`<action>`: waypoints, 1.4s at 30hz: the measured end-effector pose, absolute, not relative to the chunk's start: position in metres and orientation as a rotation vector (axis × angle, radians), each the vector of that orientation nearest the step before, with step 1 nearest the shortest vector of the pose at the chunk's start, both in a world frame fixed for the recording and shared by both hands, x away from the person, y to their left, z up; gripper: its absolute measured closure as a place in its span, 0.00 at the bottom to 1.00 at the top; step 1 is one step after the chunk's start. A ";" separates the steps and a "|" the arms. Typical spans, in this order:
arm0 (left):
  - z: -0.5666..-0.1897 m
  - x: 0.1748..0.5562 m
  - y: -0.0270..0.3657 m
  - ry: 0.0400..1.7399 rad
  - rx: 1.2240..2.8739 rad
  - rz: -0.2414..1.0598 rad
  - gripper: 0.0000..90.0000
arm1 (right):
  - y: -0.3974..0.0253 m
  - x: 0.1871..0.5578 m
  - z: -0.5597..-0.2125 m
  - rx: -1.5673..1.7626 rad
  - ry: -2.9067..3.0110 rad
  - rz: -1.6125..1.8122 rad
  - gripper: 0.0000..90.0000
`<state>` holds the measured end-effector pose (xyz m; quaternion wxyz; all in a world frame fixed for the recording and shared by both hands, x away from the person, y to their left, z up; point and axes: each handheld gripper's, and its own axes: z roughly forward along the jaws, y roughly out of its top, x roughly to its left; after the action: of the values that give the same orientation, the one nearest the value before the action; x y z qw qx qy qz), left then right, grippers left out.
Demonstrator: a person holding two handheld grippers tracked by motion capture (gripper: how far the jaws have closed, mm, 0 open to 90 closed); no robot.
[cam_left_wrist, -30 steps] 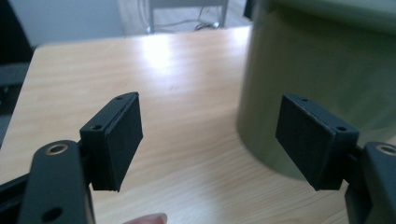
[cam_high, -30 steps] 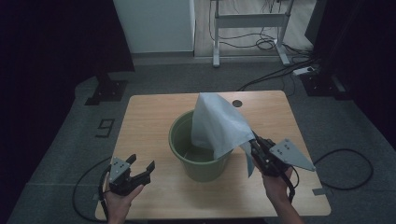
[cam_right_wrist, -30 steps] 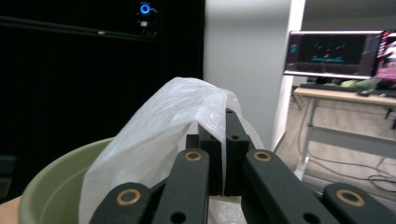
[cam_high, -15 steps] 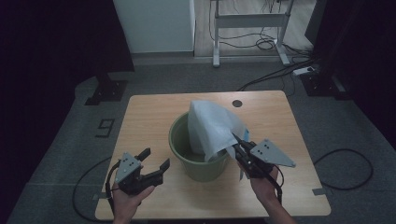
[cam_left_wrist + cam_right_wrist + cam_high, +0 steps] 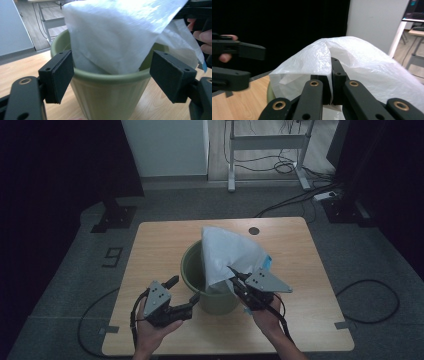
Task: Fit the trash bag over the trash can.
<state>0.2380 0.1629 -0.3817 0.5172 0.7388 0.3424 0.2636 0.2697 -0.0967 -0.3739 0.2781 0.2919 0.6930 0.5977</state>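
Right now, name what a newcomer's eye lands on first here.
First comes the white plastic bag, standing up out of the green bin at the middle of the wooden table. Next, the right gripper at the bin's right side, jaws shut on a fold of the bag. Then the left gripper, jaws open on either side of the bin's near rim.

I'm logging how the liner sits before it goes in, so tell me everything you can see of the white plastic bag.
The white plastic bag is thin, crinkled, translucent film, rising in a loose peak above the green bin, with its lower part hanging inside past the rim. A blue strip shows at its right edge. The right gripper is shut on a fold of it; the left gripper is open, its jaws to either side of the bin's near rim, not touching the bag.
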 end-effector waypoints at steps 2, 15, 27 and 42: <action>-0.382 0.239 0.159 0.808 1.776 0.640 0.29 | -0.094 0.270 -0.374 0.778 1.870 1.611 0.97; -0.388 0.246 0.139 0.788 1.787 0.656 0.40 | -0.095 0.271 -0.372 0.787 1.872 1.649 0.97; -0.388 0.245 0.121 0.832 1.714 0.664 0.53 | -0.099 0.275 -0.366 0.809 1.854 1.681 0.96; -0.387 0.248 0.123 0.852 1.673 0.588 0.96 | -0.110 0.242 -0.387 0.878 1.805 1.672 0.37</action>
<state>0.2479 0.1235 -0.3870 0.5538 0.7081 0.3606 0.2488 0.2419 -0.1096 -0.3867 0.2614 0.3243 0.6669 0.6179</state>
